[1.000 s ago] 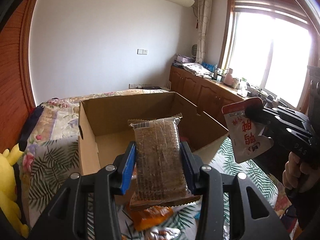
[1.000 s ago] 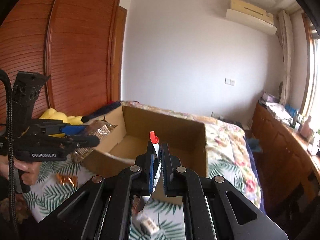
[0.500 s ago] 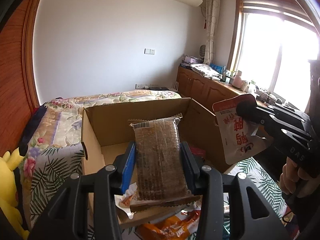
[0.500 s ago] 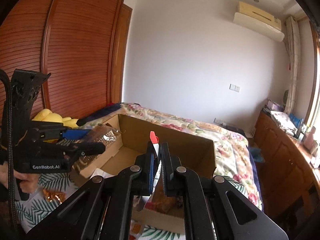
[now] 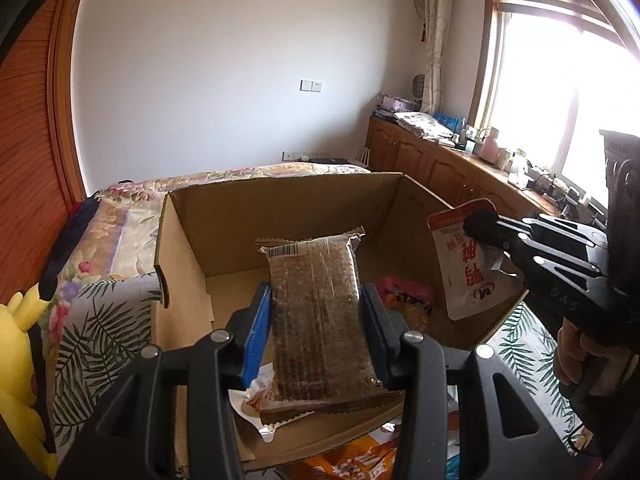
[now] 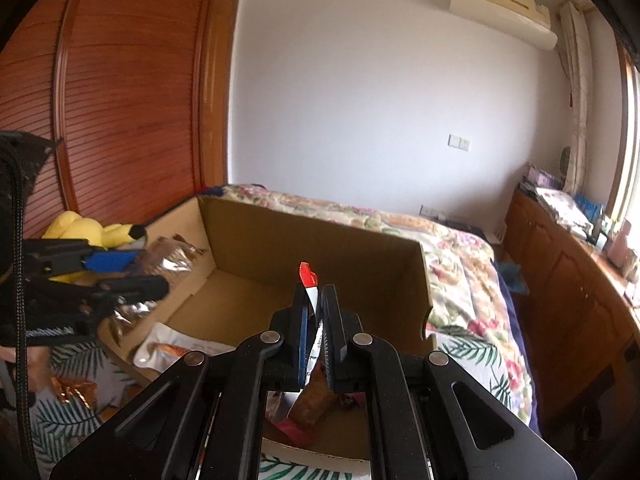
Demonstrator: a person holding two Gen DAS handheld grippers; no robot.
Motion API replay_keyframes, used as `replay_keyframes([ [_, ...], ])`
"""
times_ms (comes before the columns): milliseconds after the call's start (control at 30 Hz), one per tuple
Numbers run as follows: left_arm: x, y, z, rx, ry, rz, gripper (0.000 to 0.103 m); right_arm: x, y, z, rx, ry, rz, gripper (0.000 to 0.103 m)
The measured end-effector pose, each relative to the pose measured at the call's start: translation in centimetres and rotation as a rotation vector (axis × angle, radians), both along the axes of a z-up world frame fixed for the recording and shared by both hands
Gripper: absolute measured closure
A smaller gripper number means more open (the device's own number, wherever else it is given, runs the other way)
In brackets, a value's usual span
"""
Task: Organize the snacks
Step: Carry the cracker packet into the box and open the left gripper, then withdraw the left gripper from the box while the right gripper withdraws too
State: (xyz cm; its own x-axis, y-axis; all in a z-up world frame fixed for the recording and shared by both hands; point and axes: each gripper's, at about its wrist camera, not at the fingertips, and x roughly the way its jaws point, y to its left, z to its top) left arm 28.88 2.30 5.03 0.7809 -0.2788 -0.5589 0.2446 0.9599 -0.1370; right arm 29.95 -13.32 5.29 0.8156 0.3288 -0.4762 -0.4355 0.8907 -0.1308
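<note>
surface: leaf-print bedspread (image 5: 100,332) under cardboard box (image 5: 280,216) | left fingers (image 5: 316,332) clamp brown bar (image 5: 320,320) | right fingers (image 6: 316,320) pinch white pouch (image 5: 468,268)

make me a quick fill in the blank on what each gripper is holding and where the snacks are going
1. The left gripper is shut on a long ____ snack bar.
2. The right gripper pinches a white pouch with a ____ top edge.
3. Both snacks hang over an open ____ box.
4. The box sits on a ____.

Missing words: brown; red; cardboard; bed
</note>
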Motion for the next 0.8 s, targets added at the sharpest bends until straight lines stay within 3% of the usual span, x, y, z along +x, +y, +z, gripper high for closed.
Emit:
replay_keyframes([
  [300, 0.3, 0.3, -1.4, 0.019, 0.041, 0.026, 0.060, 0.8, 0.2, -1.9, -0.035, 0.042, -0.012, 0.099],
  [467, 0.2, -0.2, -1.5, 0.042, 0.034, 0.027, 0.055, 1.1, 0.4, -2.9, -0.051, 0.072, -0.008, 0.099],
  [533, 0.2, -0.1, -1.5, 0.033, 0.032, 0.029, 0.048, 1.1, 0.4, -3.2, -0.051, 0.077, -0.006, 0.099],
  [800, -0.2, -0.2, -1.3, 0.050, 0.017, 0.032, 0.048, 0.8, -0.3, -3.2, -0.026, 0.093, -0.005, 0.098],
])
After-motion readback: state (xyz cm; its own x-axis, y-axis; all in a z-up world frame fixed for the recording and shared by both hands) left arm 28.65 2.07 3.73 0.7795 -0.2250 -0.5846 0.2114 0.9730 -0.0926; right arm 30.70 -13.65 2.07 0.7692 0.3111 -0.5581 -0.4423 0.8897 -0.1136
